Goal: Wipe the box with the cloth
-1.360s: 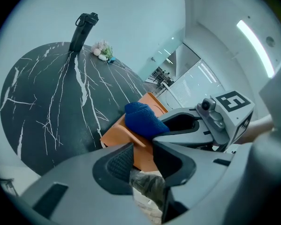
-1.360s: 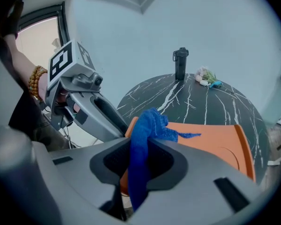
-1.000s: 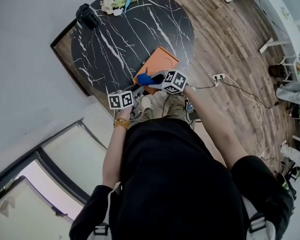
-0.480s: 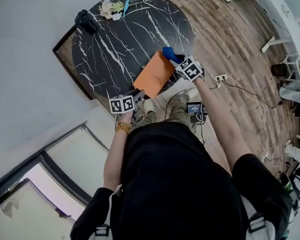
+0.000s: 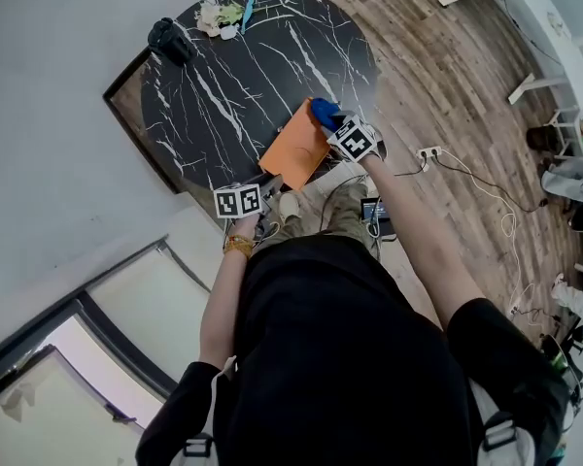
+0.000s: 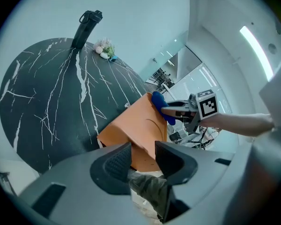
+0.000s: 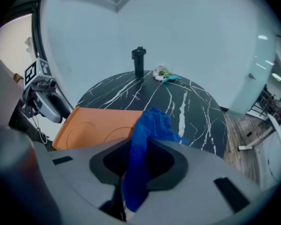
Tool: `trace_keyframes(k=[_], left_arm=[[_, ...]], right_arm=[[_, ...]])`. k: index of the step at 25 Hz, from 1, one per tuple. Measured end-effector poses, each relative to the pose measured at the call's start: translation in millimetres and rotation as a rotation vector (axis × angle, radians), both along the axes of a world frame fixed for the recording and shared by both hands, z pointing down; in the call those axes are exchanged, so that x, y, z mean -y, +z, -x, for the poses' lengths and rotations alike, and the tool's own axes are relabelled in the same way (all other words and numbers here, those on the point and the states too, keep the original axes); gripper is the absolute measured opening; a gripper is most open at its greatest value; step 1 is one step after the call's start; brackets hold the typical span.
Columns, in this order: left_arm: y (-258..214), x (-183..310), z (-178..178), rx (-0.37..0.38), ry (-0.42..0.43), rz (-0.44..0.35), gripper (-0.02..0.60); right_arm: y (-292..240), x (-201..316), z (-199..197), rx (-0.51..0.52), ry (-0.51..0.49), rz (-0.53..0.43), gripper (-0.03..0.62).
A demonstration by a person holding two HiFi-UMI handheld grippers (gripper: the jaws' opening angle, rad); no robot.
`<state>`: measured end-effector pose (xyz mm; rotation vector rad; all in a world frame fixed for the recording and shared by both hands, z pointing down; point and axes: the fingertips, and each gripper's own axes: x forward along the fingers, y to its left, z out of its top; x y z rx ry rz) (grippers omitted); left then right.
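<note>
The flat orange box (image 5: 297, 146) sticks out over the near edge of the round black marble table (image 5: 233, 66). My left gripper (image 5: 266, 179) is shut on the box's near corner; in the left gripper view both pads (image 6: 119, 159) press on the box (image 6: 136, 125). My right gripper (image 5: 330, 121) is shut on a blue cloth (image 5: 323, 113) and holds it at the box's far right corner. In the right gripper view the cloth (image 7: 147, 132) hangs bunched between the jaws, above the box (image 7: 98, 124). The left gripper view also shows the cloth (image 6: 159, 102) against the box's upper edge.
A black bottle (image 5: 170, 35) and a small cluster of flowers (image 5: 219, 13) stand at the table's far side. On the wooden floor to the right lie a power strip (image 5: 428, 150) and cables. A small screen device (image 5: 377, 212) sits by the person's legs.
My right gripper has carried the blue cloth from the box's near side up to its far right corner. The left gripper has kept its hold and barely moved.
</note>
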<state>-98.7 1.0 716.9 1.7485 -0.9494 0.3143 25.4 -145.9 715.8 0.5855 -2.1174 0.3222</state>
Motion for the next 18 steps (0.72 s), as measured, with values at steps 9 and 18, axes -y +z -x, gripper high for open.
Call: trace_keyframes(k=[9,18], left_arm=[[1,4,6,-0.024,-0.023,-0.002,0.161],[4,4,11,-0.029,-0.04,0.008,0.161]], right_arm=[[3,-52,33,-0.013,-0.083,0.026,0.08],[3,-75,42,-0.01,-0.053,0.008,0.08]])
